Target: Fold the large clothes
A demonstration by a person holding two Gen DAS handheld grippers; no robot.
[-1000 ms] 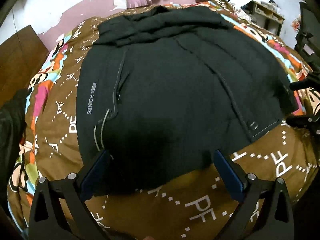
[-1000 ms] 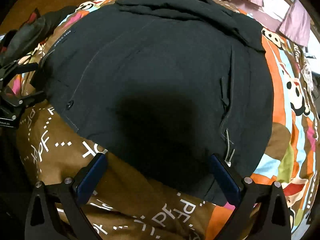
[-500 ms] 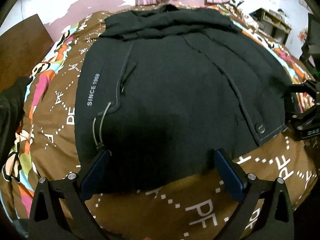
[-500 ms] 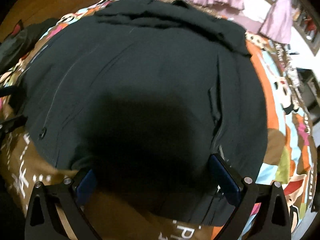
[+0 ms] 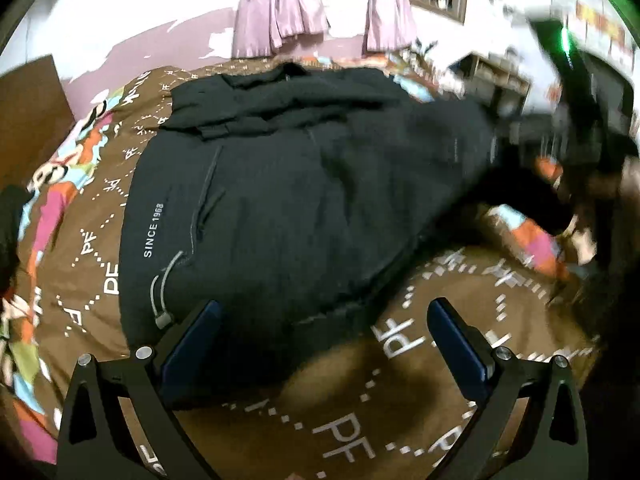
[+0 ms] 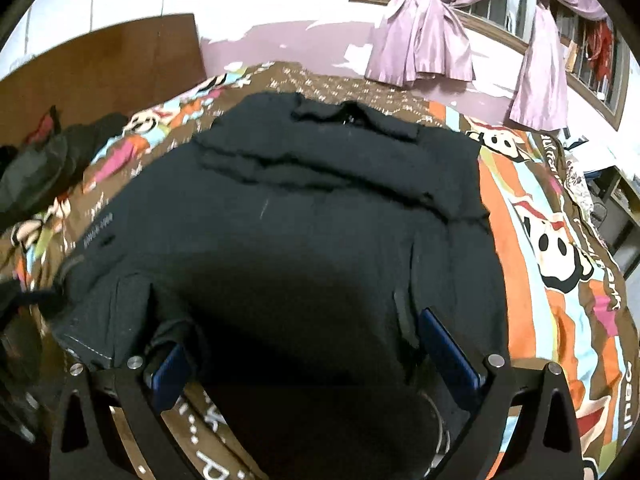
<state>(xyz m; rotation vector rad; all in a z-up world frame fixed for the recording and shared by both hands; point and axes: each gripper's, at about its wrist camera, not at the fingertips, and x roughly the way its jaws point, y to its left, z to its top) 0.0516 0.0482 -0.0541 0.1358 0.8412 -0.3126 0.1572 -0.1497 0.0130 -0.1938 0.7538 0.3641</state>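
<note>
A large black jacket [image 5: 304, 200] with "SINCE 1968" printed on it lies spread on a bed with a brown patterned bedspread [image 5: 360, 420]. My left gripper [image 5: 324, 332] is open at the jacket's near hem, its left finger over the cloth by the drawstring. In the right wrist view the jacket [image 6: 320, 220] fills the middle. My right gripper [image 6: 300, 356] is open, and the jacket's hem is lifted over and between its fingers. The right gripper also shows blurred at the far right of the left wrist view [image 5: 576, 160], with the jacket's right side raised off the bed.
A dark pile of clothes [image 6: 44, 160] lies at the bed's left edge by a wooden headboard [image 6: 104, 64]. Purple curtains [image 6: 424, 36] hang on the far wall. A shelf [image 5: 492, 80] stands to the right of the bed.
My right gripper has pushed under the jacket's right hem and lifted it off the bed. The left gripper has shifted a little left along the hem; both views tilted up.
</note>
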